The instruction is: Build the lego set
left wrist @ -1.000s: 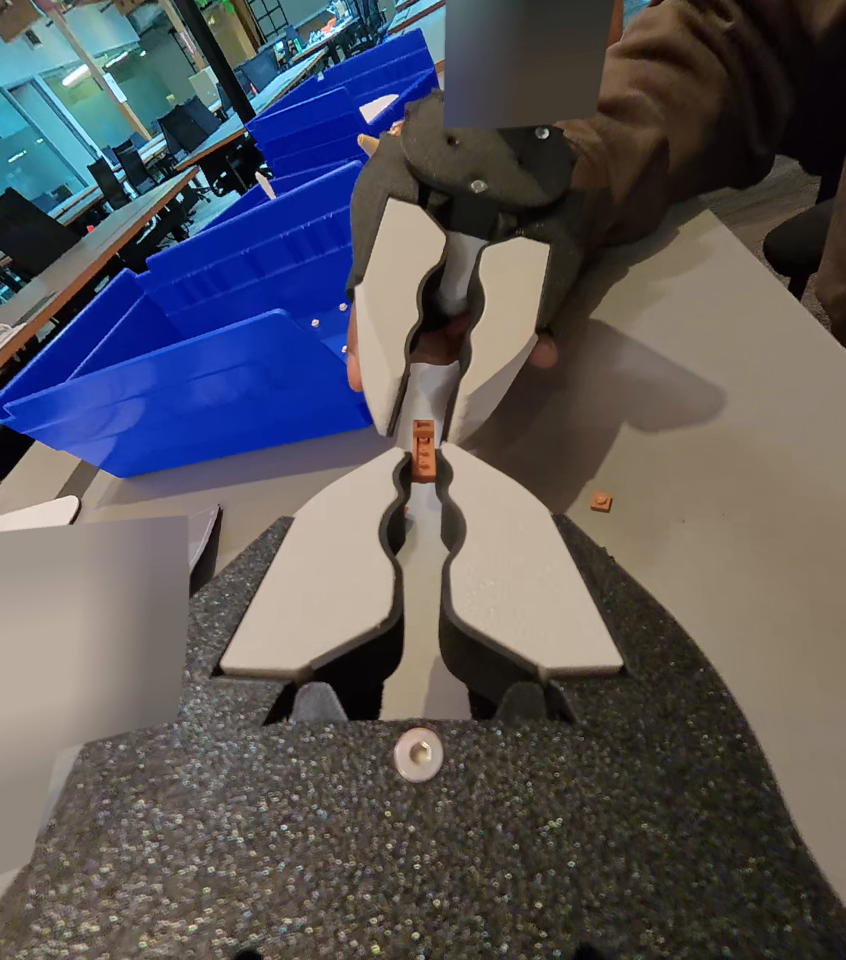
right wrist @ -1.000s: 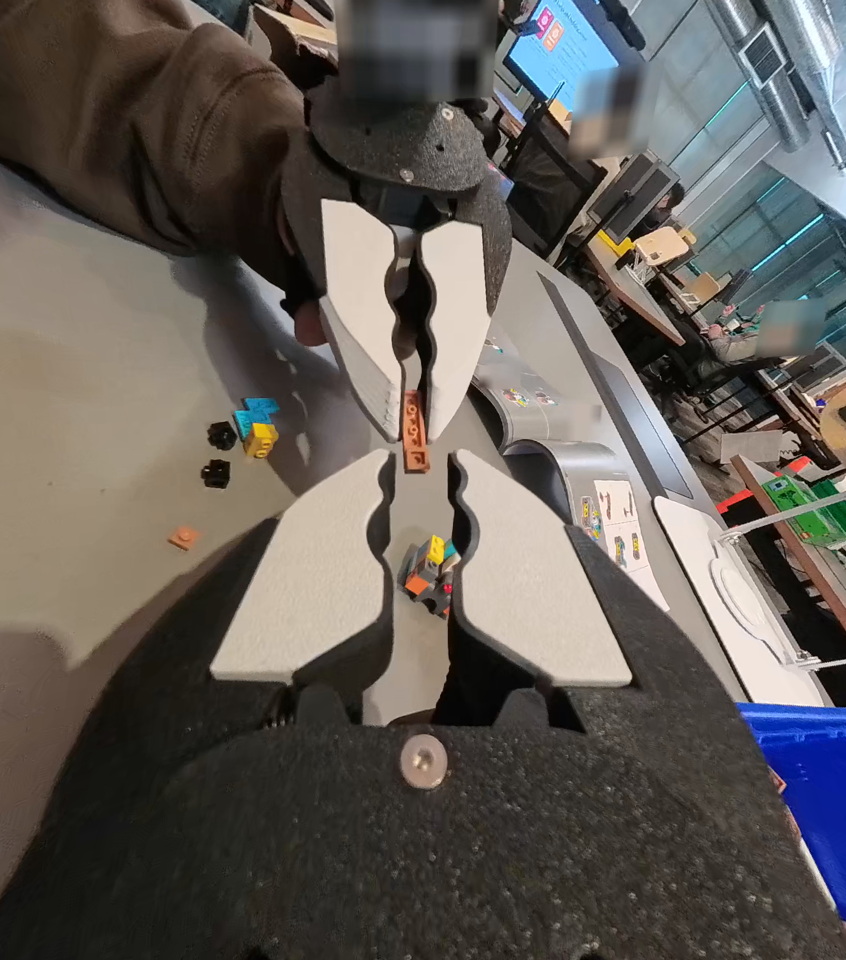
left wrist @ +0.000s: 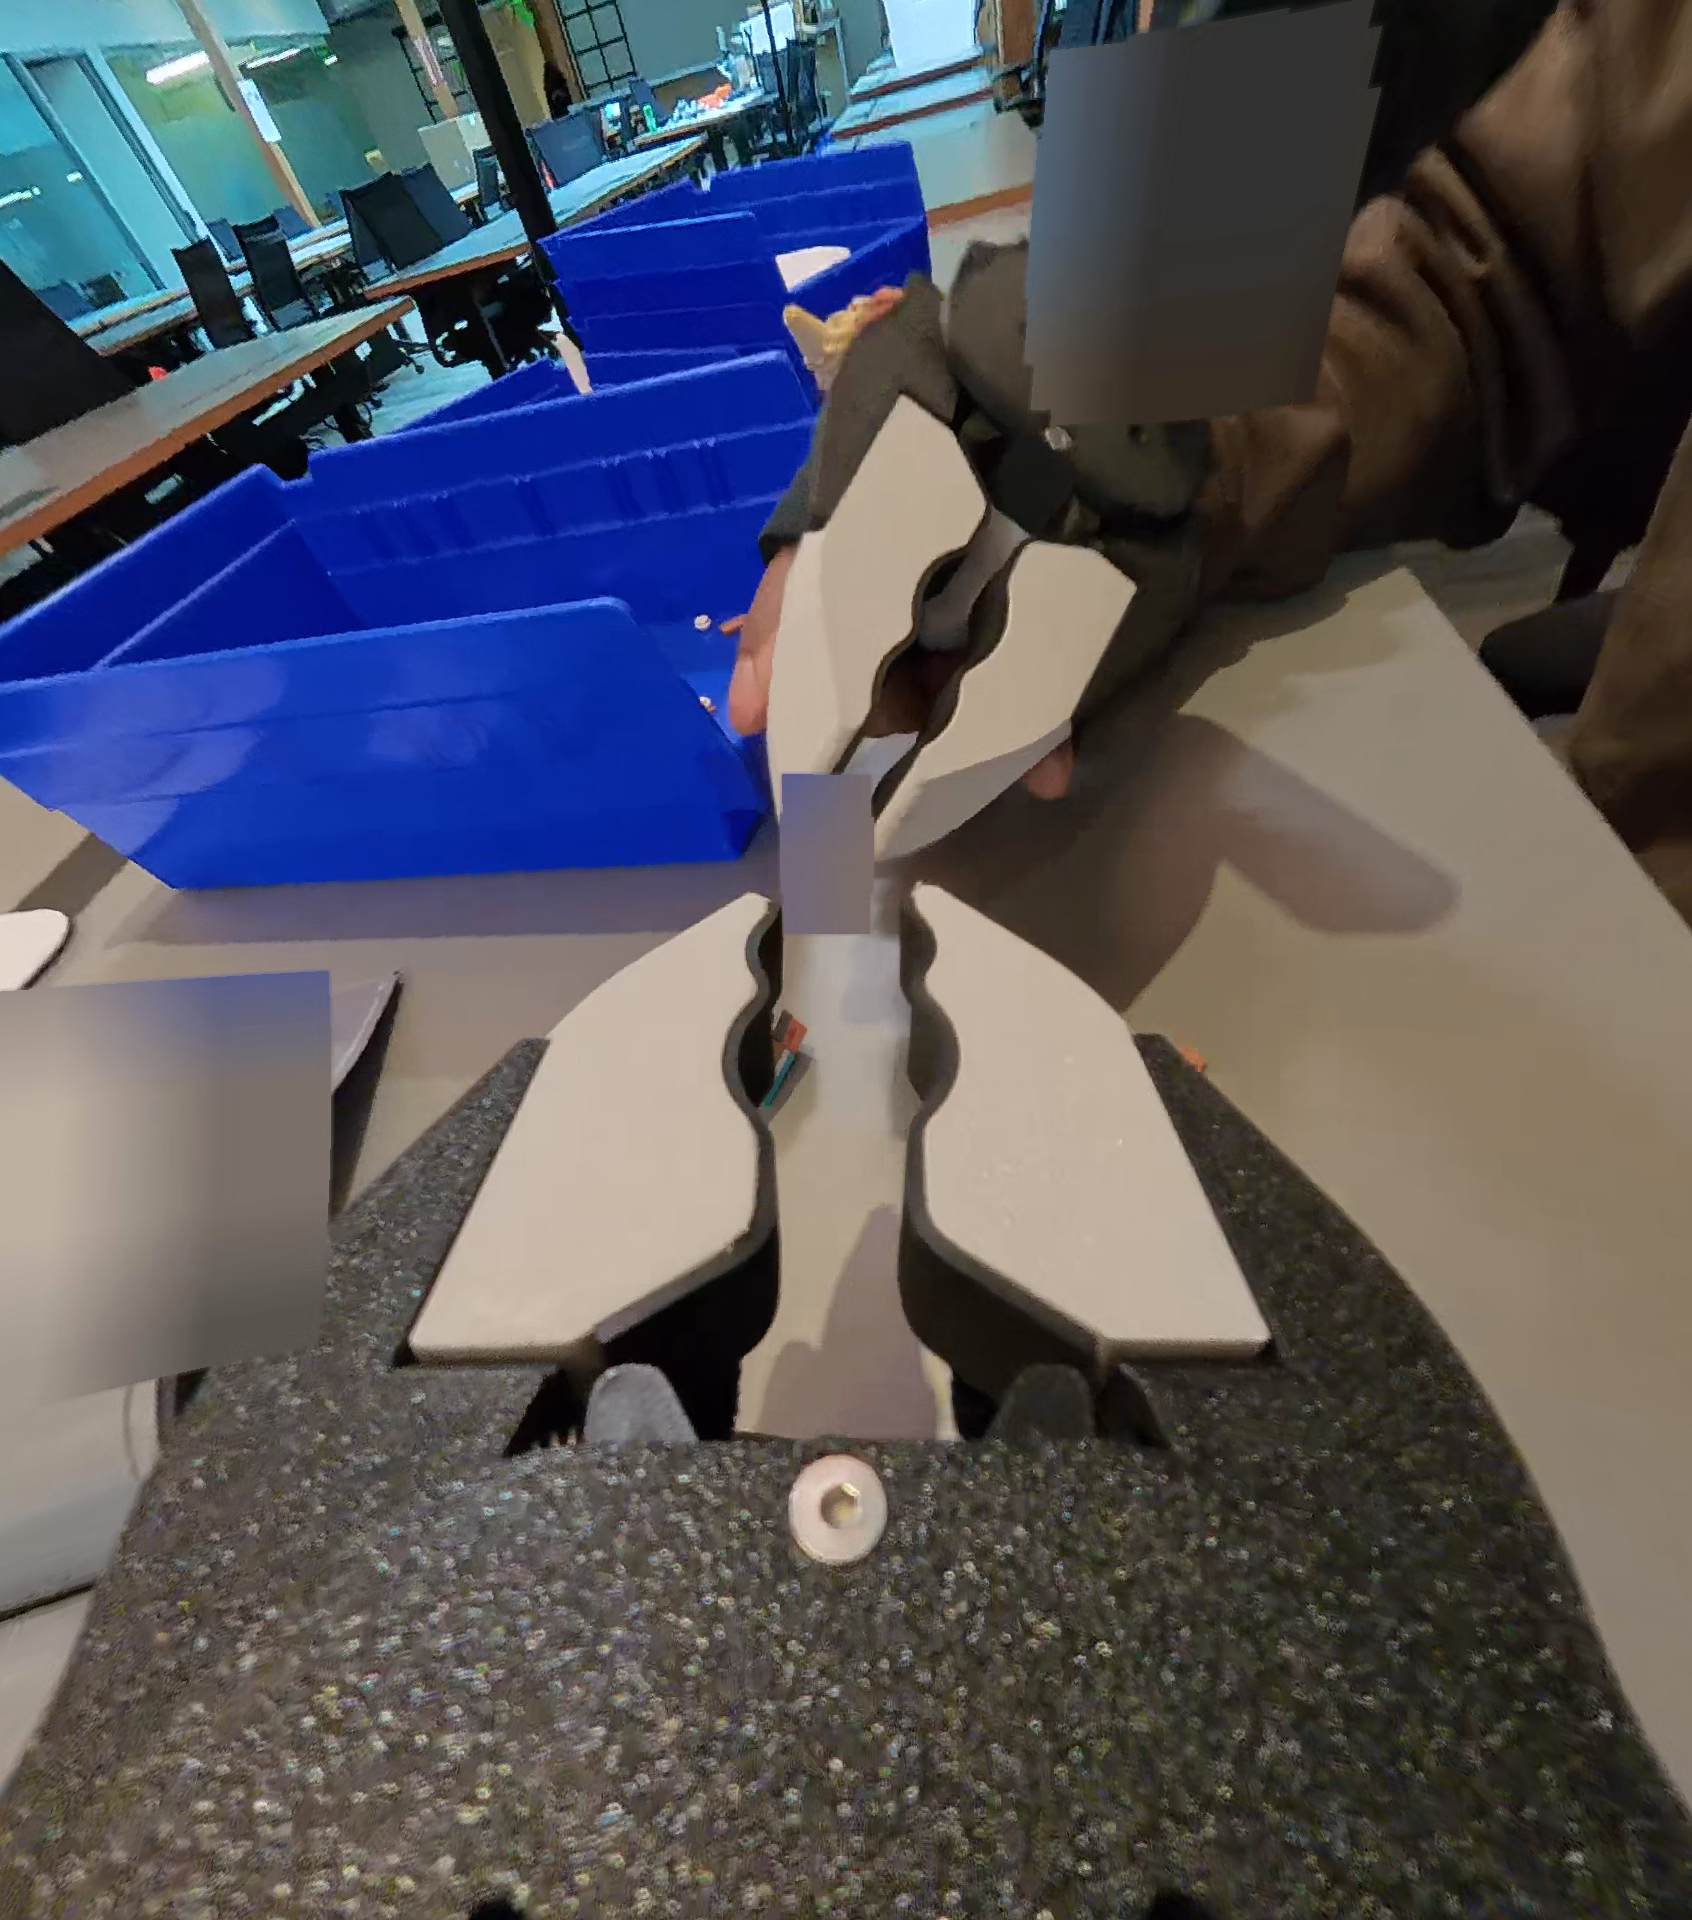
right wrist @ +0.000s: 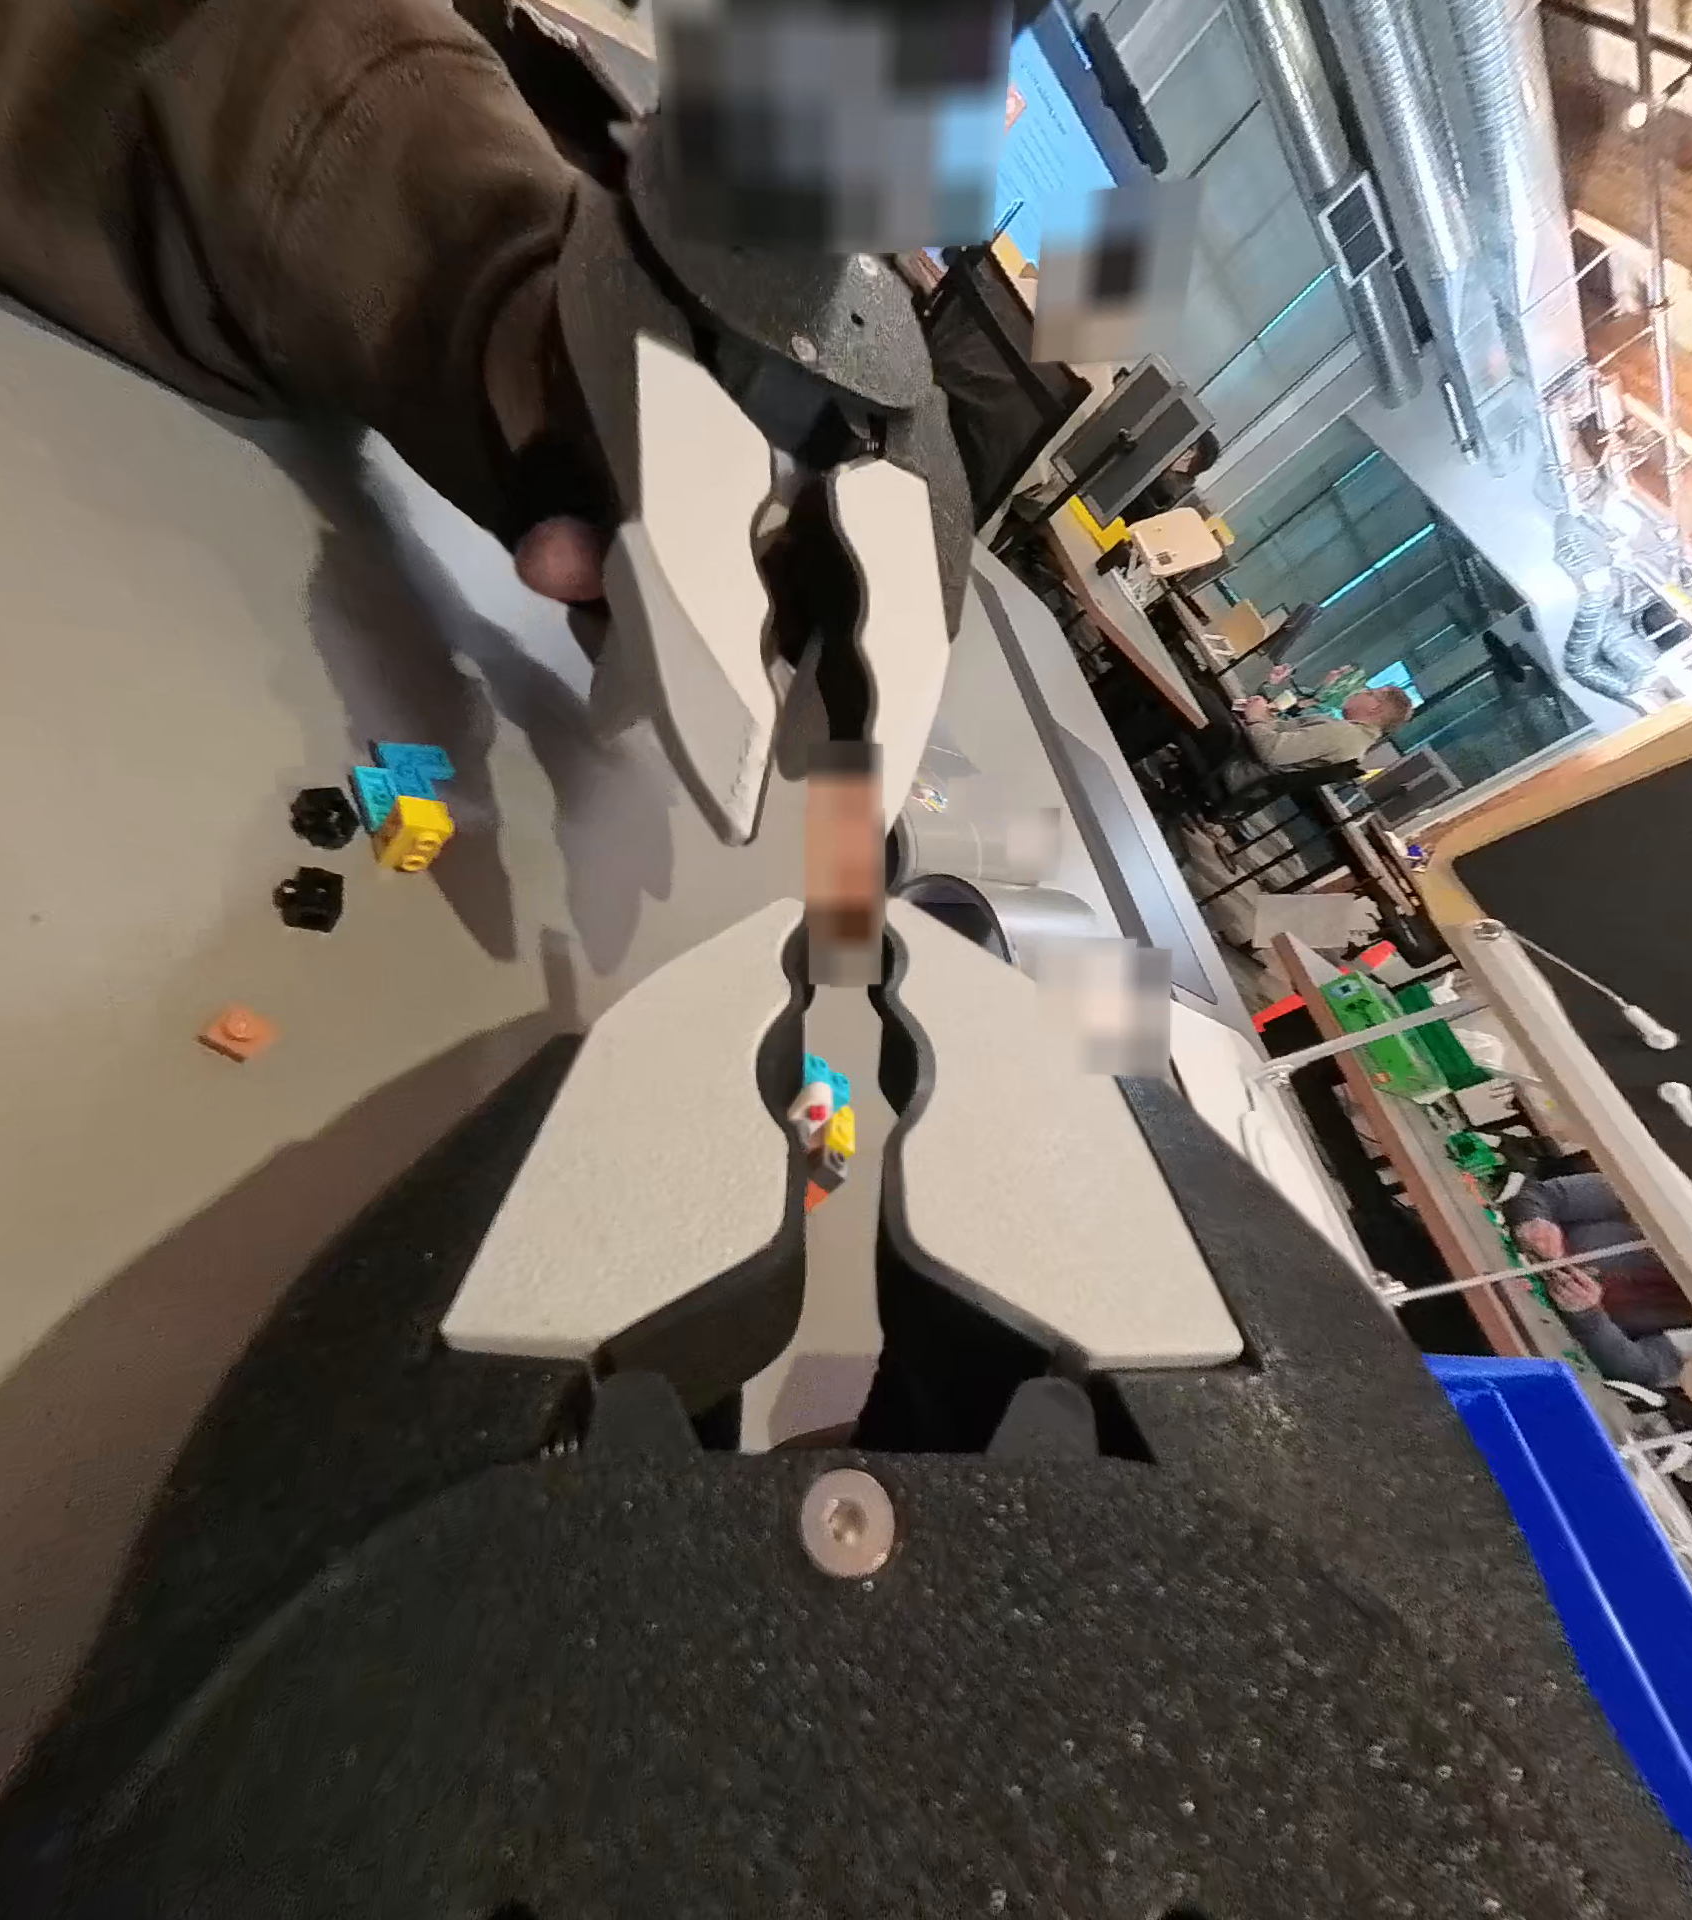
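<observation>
Pose: left gripper (left wrist: 837, 914) and right gripper (right wrist: 842, 940) meet tip to tip above the grey table (left wrist: 1444, 1039).
Brick: a mosaic patch covers the spot between the tips, so it cannot be made out.
Small lego build (right wrist: 826, 1127): lies below the right gripper's fingers.
Loose pieces (right wrist: 385, 810): left of the right gripper.
Jaws: both nearly closed; any hold cannot be told.

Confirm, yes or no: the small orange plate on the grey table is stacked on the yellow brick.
No. The small orange plate lies alone on the grey table, apart from the yellow brick.
</observation>
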A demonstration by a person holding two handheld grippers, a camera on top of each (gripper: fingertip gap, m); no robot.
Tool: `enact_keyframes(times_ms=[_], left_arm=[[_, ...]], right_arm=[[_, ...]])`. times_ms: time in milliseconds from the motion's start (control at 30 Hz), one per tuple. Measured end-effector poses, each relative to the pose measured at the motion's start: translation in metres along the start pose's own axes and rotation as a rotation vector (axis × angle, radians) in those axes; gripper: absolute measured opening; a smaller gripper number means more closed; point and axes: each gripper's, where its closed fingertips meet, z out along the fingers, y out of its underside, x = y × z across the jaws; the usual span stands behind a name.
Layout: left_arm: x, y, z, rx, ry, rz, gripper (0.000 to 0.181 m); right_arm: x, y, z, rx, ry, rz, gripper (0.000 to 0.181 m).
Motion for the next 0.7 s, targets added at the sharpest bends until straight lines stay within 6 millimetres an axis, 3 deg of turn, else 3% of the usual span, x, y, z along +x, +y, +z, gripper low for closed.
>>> enact_keyframes(times_ms=[433,700], left_arm=[[-0.006,-0.013,-0.008,0.122,0.107,-0.357,0.027],[-0.01,-0.019,-0.011,0.176,0.135,-0.491,0.027]], right_arm=[[0.006,0.001,-0.002,-0.009,0.063,-0.084,0.008],[0.005,0.002,-0.001,-0.015,0.085,-0.141,0.008]])
